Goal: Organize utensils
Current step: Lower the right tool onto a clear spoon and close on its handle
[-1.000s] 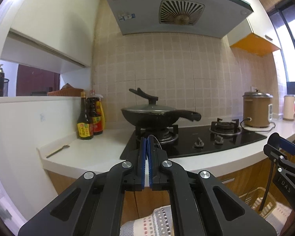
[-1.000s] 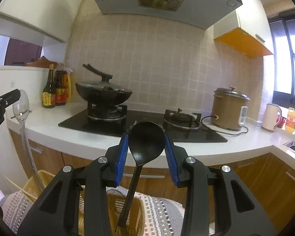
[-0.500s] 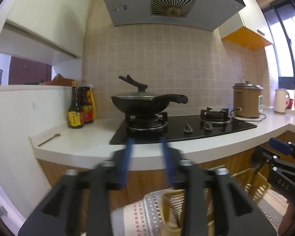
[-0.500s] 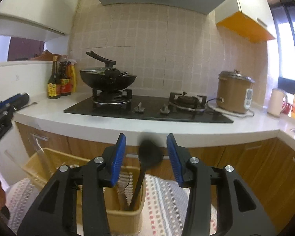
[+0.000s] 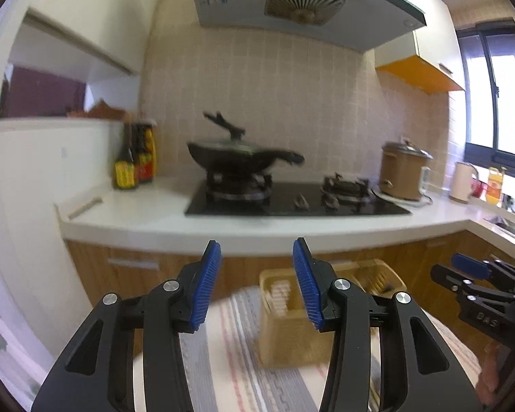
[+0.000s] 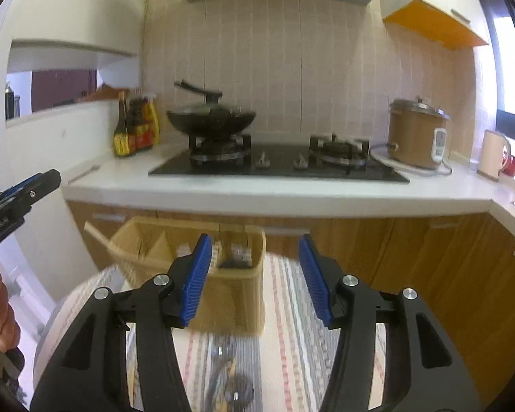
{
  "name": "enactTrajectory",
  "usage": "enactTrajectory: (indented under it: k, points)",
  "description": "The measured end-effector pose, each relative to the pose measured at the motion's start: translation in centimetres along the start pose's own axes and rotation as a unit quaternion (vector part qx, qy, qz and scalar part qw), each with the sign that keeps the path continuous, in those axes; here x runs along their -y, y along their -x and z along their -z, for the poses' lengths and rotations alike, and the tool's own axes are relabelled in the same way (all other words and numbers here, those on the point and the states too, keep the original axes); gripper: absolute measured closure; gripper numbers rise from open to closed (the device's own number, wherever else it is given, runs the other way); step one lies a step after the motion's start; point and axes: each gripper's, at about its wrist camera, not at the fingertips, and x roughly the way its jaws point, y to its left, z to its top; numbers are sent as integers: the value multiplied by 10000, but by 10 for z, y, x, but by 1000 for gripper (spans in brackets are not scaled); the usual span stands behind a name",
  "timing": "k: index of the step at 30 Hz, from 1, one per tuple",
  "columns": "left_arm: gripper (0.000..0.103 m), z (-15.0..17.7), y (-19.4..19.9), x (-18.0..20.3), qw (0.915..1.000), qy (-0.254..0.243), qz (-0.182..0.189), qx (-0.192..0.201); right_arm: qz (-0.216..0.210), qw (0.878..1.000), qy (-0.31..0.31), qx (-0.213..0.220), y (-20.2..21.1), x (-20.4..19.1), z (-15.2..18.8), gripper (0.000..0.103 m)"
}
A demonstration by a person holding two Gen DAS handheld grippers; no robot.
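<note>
The left gripper [image 5: 256, 283] has its blue pads spread with nothing between them. The right gripper [image 6: 255, 279] is likewise spread and empty, though its jaws' motion cannot be told from the blur. Beyond both, on a striped cloth [image 6: 292, 343], sits a tan utensil basket [image 6: 230, 295] with dividers; its contents are smeared, only a dark shape in its right compartment showing. Near the bottom edge of the right wrist view lie dark utensils [image 6: 228, 377], too blurred to name. Farther off, a lidded wok [image 5: 237, 158] sits on the gas hob, with sauce bottles [image 5: 134, 161] left and a rice cooker [image 6: 417, 137] right.
</note>
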Motion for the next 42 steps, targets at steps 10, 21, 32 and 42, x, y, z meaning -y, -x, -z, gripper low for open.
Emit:
enactTrajectory:
  k: [10,21,32,42]
  points:
    - [63,82,-11,-20,9705,520,652,-2262,-282,9894,-270,-1396,-15,10,52,54]
    - [66,171,-28,-5,9374,267,425,-3445,-704,9494,-413,-3033,-50,12,99,64]
    - [72,182,-30,-2,9384,174,399,-3427,-964,9270,-408,-3601,-67,-6,122,75]
    - [72,182,-28,0,9400,160,428,-3381,-845,9240,-314,-3717,-76,-16,124,76]
